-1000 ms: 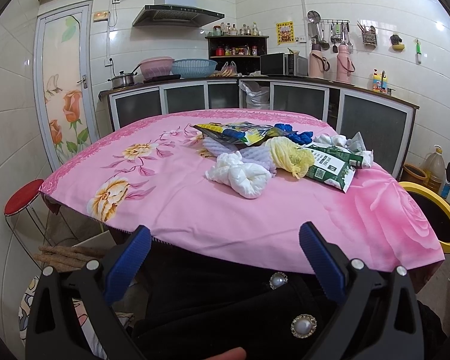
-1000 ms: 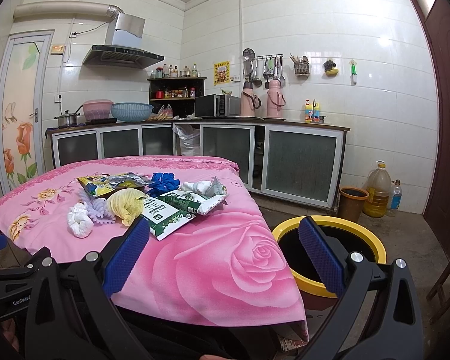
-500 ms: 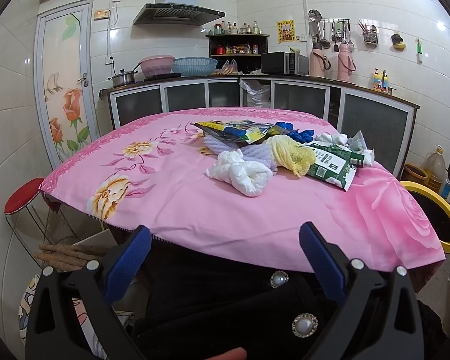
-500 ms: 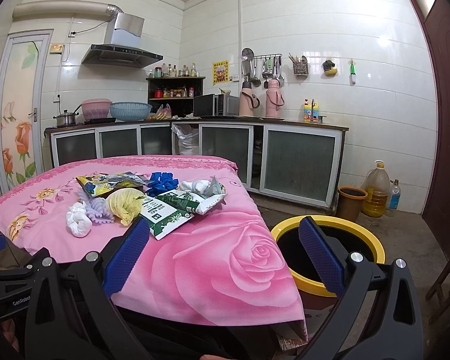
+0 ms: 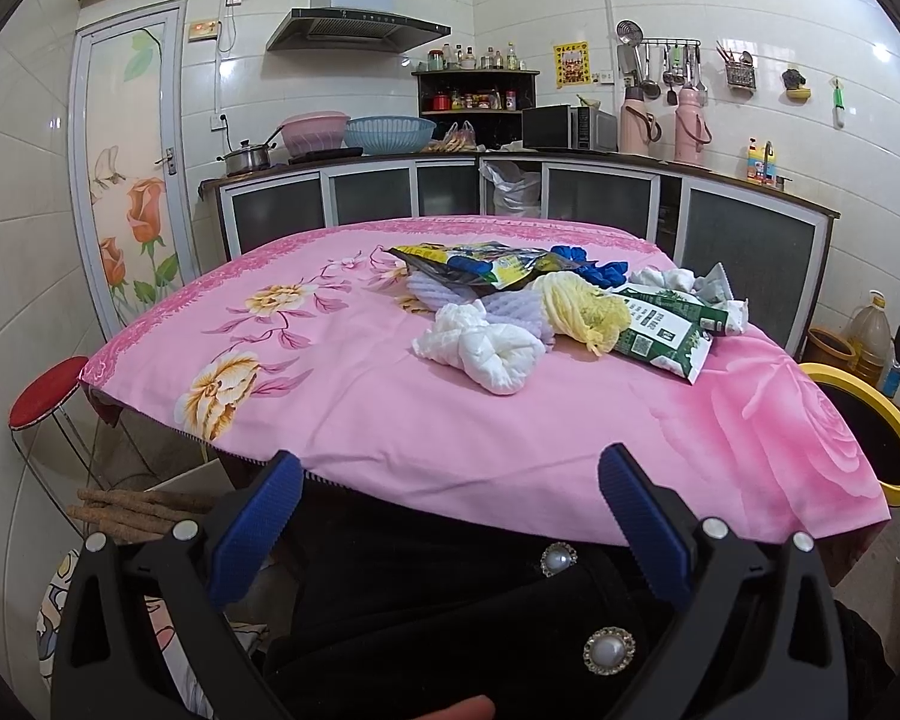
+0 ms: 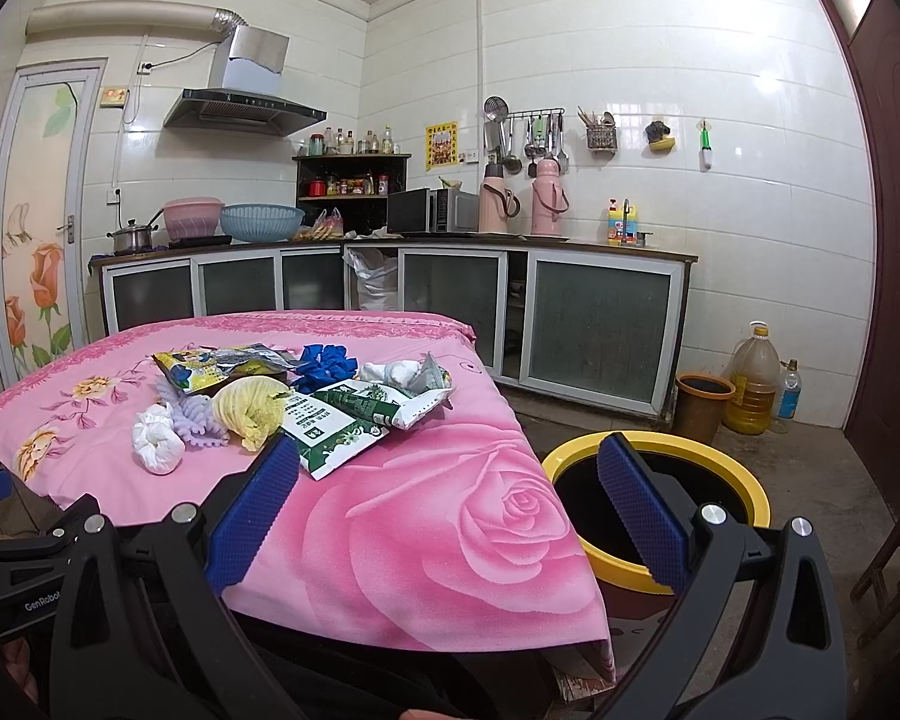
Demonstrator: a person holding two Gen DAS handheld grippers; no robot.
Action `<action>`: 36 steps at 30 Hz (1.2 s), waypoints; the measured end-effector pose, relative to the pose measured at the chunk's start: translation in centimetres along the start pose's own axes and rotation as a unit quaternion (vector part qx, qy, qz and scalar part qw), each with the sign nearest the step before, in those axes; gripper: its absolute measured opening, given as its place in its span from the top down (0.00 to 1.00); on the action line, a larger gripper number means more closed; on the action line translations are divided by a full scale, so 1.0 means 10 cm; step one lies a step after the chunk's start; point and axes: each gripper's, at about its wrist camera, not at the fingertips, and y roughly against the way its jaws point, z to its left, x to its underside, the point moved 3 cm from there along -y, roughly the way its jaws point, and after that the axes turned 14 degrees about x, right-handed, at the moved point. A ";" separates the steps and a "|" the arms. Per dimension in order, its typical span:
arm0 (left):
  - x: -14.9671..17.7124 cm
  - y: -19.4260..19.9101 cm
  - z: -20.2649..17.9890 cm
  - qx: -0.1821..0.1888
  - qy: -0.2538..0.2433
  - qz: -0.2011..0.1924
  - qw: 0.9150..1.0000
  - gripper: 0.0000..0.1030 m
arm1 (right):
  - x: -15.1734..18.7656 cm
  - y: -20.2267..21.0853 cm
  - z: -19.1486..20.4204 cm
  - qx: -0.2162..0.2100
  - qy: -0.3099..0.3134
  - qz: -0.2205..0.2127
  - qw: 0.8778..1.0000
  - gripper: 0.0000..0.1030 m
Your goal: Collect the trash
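On the pink tablecloth (image 5: 342, 396), at 12 o'clock from our left gripper (image 5: 450, 516), lies the trash pile: white wad (image 5: 480, 348), lilac foam net (image 5: 504, 315), yellow net (image 5: 576, 309), green pkg (image 5: 660, 330), blue-yellow snack bag (image 5: 474, 261), blue scrap (image 5: 588, 264), crumpled tissue (image 6: 393, 371). Yellow-rimmed bin (image 6: 744, 480) stands on the floor just beside the table edge, at approx. 1 o'clock from our right gripper (image 6: 447, 516). Both grippers: fingers spread wide, nothing held. Change vs. a second ago: the pile looms slightly nearer in both views; nothing on the cloth has shifted. We judge this an approach phase w/ no item collected yet.
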 end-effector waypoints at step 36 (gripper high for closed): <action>0.07 -0.11 0.16 0.079 0.049 0.030 0.995 0.07 | -0.22 -0.31 -0.21 0.012 -0.002 0.026 1.000 0.07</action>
